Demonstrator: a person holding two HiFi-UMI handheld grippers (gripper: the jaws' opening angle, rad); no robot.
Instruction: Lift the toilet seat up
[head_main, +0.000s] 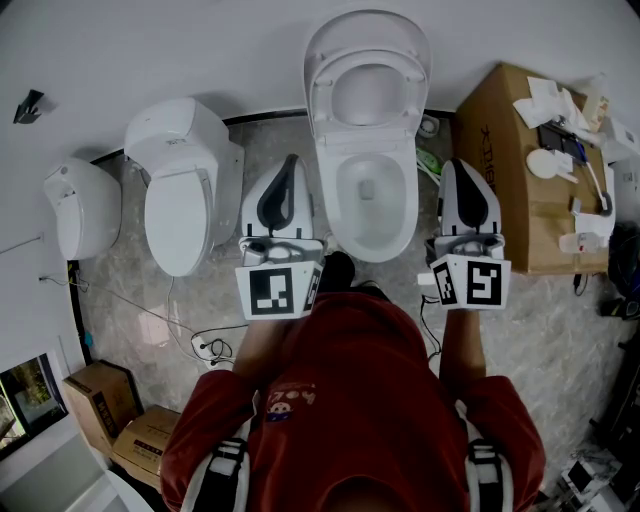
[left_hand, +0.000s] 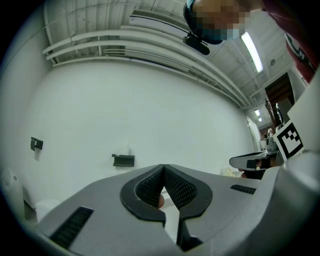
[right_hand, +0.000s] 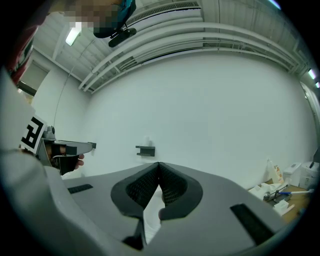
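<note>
Toilet seat (head_main: 325, 80) stands raised at the far end of the middle bowl (head_main: 345, 215), its long axis running near to far. Left tool (head_main: 290, 160) and right tool (head_main: 455, 165) flank the bowl, jaws together and empty, both about equally near the seat.

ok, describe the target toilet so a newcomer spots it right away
Follow the white wall to the cardboard box at the right. The toilet just left of that box is the one. It stands open with its bowl showing, while the next toilet along is closed.
</note>
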